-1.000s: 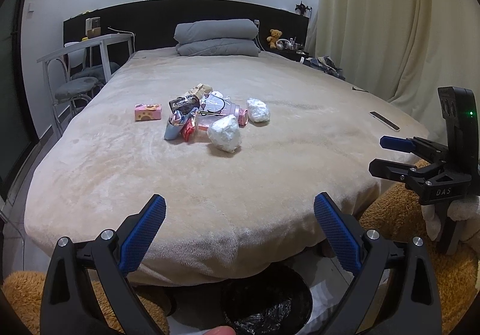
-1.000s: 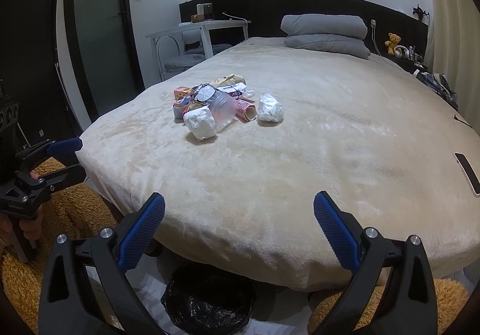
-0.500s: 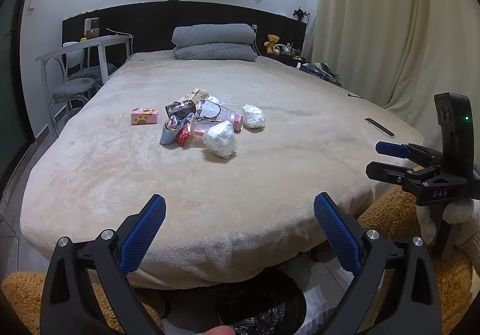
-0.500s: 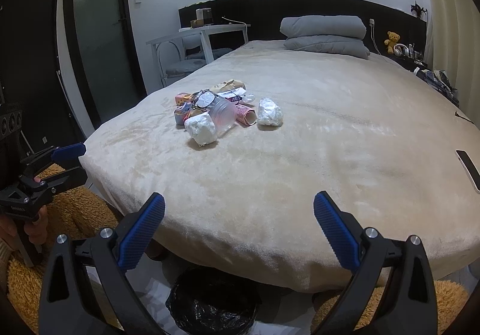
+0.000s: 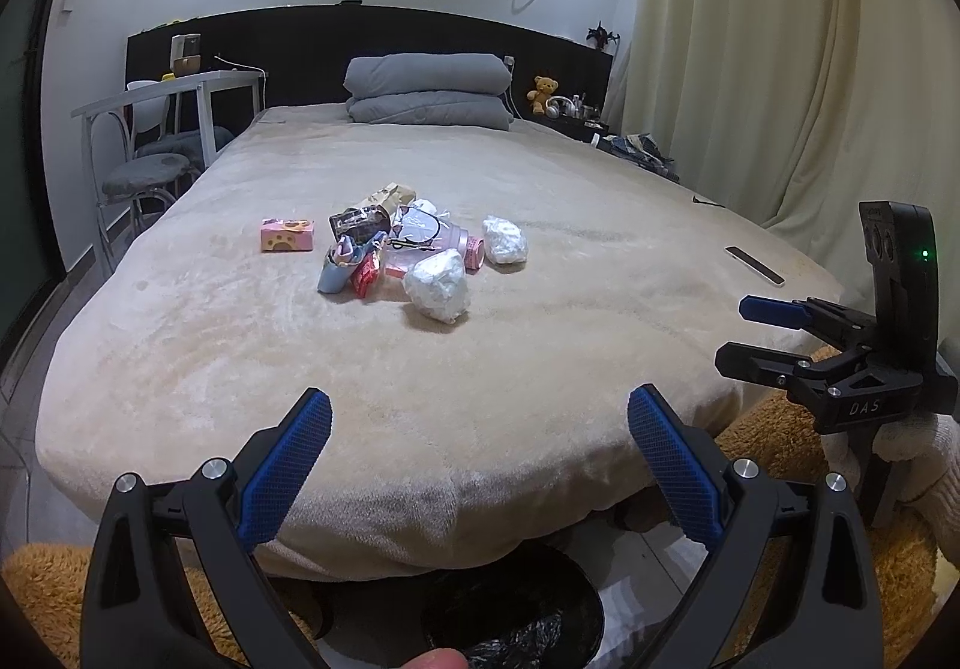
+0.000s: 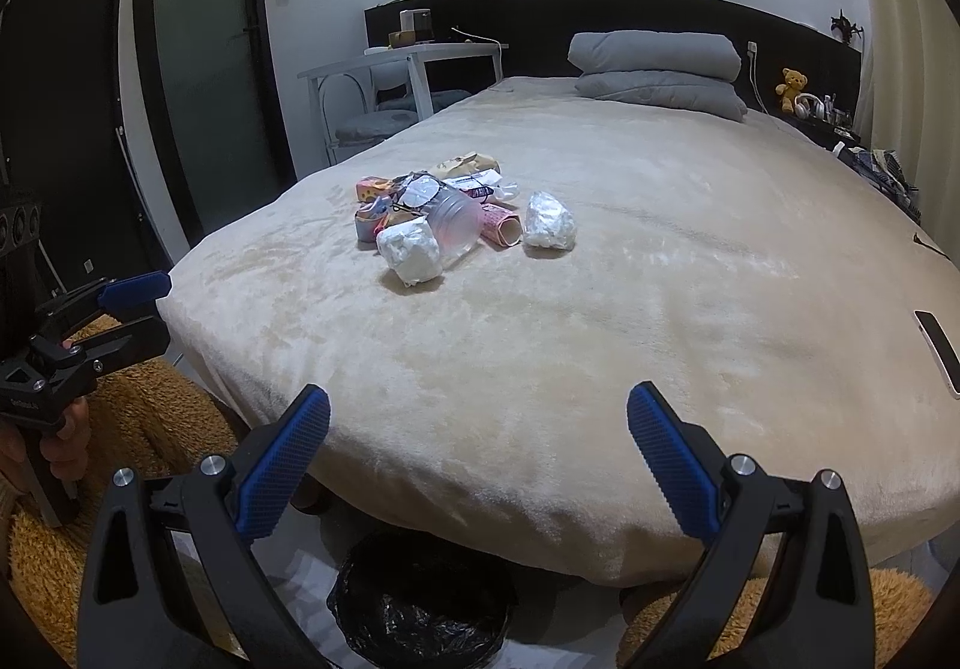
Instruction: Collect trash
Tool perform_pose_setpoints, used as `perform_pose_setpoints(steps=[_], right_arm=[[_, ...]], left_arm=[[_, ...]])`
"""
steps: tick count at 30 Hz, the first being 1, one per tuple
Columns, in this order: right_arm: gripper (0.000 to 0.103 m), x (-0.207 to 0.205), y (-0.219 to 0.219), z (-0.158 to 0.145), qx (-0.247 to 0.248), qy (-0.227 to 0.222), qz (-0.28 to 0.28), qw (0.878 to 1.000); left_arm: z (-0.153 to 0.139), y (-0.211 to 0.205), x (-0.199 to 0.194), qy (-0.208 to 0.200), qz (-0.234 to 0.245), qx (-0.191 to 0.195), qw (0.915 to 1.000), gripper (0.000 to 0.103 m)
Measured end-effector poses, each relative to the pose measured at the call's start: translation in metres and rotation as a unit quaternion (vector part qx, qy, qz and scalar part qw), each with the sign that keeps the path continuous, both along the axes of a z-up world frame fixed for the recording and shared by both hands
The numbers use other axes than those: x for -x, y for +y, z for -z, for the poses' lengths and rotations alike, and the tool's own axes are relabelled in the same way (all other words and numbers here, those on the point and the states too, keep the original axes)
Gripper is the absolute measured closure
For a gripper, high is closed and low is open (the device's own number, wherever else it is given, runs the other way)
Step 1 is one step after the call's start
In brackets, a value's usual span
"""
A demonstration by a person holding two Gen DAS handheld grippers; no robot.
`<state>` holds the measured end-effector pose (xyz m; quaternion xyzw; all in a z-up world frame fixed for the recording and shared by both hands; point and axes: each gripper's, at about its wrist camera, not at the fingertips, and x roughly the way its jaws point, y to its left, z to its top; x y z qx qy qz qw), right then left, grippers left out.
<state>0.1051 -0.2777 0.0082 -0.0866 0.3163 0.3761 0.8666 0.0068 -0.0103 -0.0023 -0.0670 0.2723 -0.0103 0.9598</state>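
Approach step: with left gripper (image 5: 480,468) and right gripper (image 6: 478,465) both spread wide and empty, reach far for nearest white wad (image 5: 437,292), then drop into black-lined bin (image 6: 420,609) near bed (image 5: 540,399) edge.

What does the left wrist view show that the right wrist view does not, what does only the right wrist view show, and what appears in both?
Only the left wrist view shows the cream curtain and the right gripper from the side, open.

Only the right wrist view shows the dark glass door and the left gripper from the side, open.

Both show the bed with the trash pile, its two white crumpled wads, the grey pillows, the teddy bear and the black-lined bin on the floor.
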Motion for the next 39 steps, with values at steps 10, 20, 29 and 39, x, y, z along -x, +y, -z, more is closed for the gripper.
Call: perform_pose_setpoints(steps=[10,20,29,39], right_arm=[[0.005,-0.016,0.004,-0.001,-0.012,0.022,-0.004,1.000],[0.005,-0.048,0.020,-0.002,-0.011,0.040,-0.019,0.999],[0.005,-0.099,0.047,-0.008,-0.009,0.034,-0.028,0.999],[0.005,-0.170,0.085,0.000,-0.014,0.077,-0.038,0.996]], left_arm=[[-0.002,0.010,-0.006,0.005,-0.003,0.027,0.9996,0.006],[-0.004,0.036,-0.032,0.045,0.007,0.070,0.9965,0.006],[-0.012,0.064,-0.067,0.064,0.012,0.083,0.9944,0.006],[-0.010,0.114,-0.127,0.093,0.003,0.142,0.9854,0.007]])
